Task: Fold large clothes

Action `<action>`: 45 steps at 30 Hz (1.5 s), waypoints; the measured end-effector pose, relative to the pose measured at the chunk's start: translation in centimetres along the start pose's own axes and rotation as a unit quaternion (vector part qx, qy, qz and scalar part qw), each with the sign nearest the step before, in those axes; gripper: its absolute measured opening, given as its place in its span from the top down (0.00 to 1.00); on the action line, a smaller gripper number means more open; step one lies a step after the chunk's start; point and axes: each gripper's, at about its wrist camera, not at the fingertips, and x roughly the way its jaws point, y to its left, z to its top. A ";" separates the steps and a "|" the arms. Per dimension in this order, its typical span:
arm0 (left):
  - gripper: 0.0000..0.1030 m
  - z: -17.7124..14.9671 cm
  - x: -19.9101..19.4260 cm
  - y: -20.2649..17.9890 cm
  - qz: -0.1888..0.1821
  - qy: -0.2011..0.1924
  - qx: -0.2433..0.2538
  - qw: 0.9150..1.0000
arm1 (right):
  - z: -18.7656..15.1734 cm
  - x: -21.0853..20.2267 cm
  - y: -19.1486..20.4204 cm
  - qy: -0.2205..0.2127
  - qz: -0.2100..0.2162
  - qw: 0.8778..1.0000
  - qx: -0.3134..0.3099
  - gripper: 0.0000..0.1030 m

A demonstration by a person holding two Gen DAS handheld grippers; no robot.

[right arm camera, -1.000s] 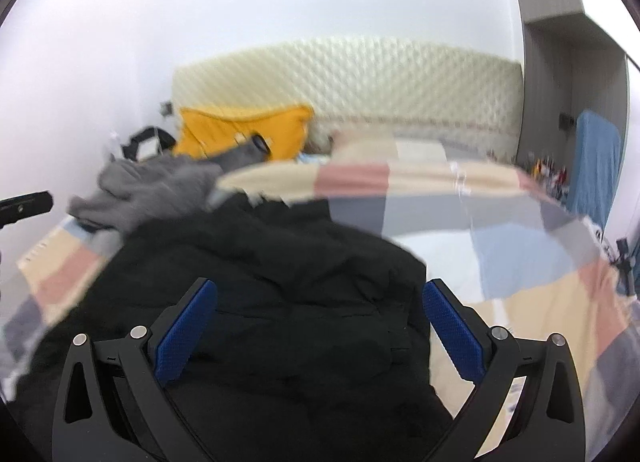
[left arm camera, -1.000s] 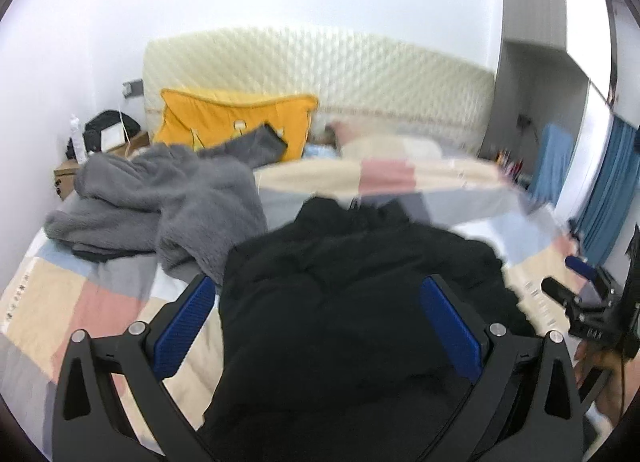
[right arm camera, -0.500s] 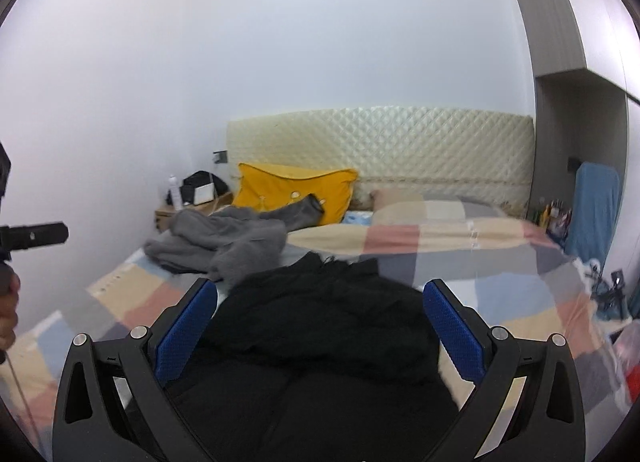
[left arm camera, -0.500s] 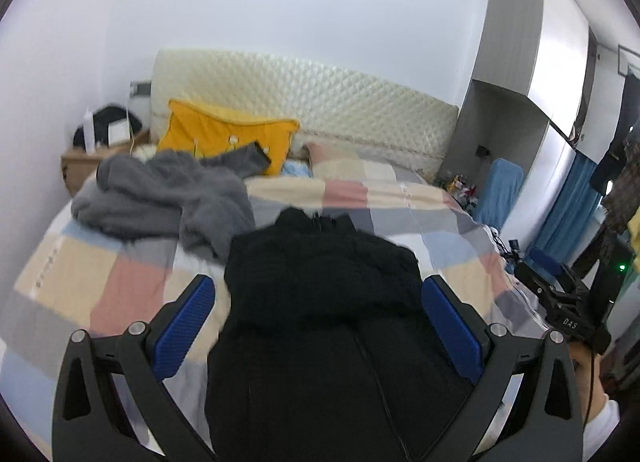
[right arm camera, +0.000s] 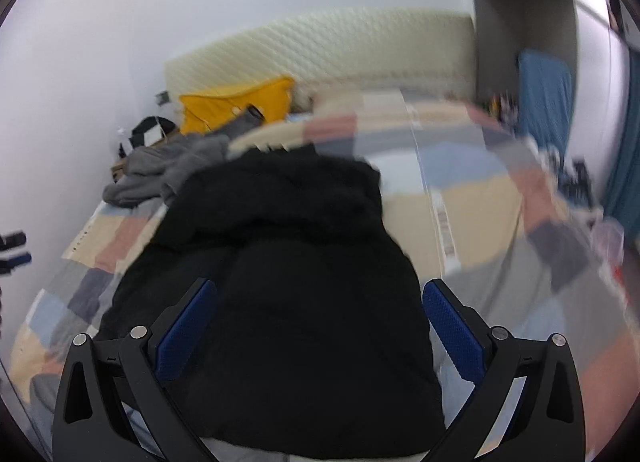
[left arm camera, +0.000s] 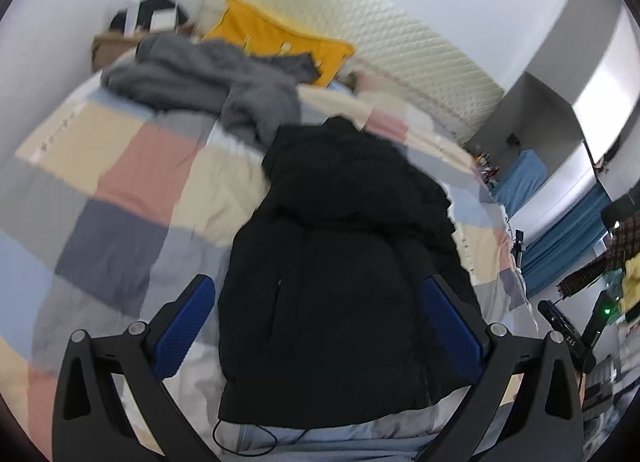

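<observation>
A black padded jacket [left arm camera: 344, 262] lies lengthwise on the patchwork bed, collar toward the headboard, hem near me; it also shows in the right wrist view [right arm camera: 288, 286]. A thin black cord hangs below its hem. My left gripper [left arm camera: 320, 326] is open and empty, held above the jacket's lower part. My right gripper [right arm camera: 320, 334] is open and empty, also above the jacket's lower half. The right gripper's body [left arm camera: 568, 336] shows at the right edge of the left wrist view.
A grey fleece garment [left arm camera: 208, 82] lies heaped at the bed's far left, by a yellow pillow [left arm camera: 276, 38] against the quilted headboard [left arm camera: 400, 46]. A nightstand [left arm camera: 112, 46] stands far left. A blue cloth [right arm camera: 544, 90] and blue curtain hang to the right.
Both grippers have tilted down and come nearer the jacket's hem. The left view now rolls to the side. The jacket lies as before. Both stay open.
</observation>
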 end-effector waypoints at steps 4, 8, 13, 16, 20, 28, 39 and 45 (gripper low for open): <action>0.01 -1.3 2.7 2.1 -0.003 0.047 -0.038 0.998 | -1.3 1.8 -3.9 0.049 0.026 0.997 0.046 0.00; 0.01 -2.7 4.9 3.3 -0.007 0.090 -0.046 0.995 | -2.1 3.7 -6.8 0.102 0.026 0.993 0.061 0.00; 0.01 -3.5 7.5 5.7 0.015 0.121 -0.071 0.990 | -3.4 6.4 -10.6 0.154 0.067 0.973 0.158 0.00; 0.01 -3.8 8.6 7.2 0.013 0.135 -0.103 0.985 | -4.5 8.0 -12.1 0.184 0.094 0.955 0.211 0.00; 0.01 -4.3 9.6 8.7 0.010 0.149 -0.136 0.979 | -5.7 9.3 -13.8 0.211 0.104 0.936 0.261 0.00; 0.01 -6.1 11.9 8.7 0.009 0.203 -0.139 0.969 | -8.3 10.8 -16.6 0.248 0.090 0.903 0.338 0.00; 0.01 -6.9 13.1 10.9 -0.001 0.231 -0.195 0.953 | -8.7 11.8 -14.1 0.285 0.234 0.866 0.337 0.00; 0.01 -7.9 14.9 11.7 -0.021 0.287 -0.207 0.935 | -6.7 10.6 -12.0 0.252 0.300 0.873 0.291 0.00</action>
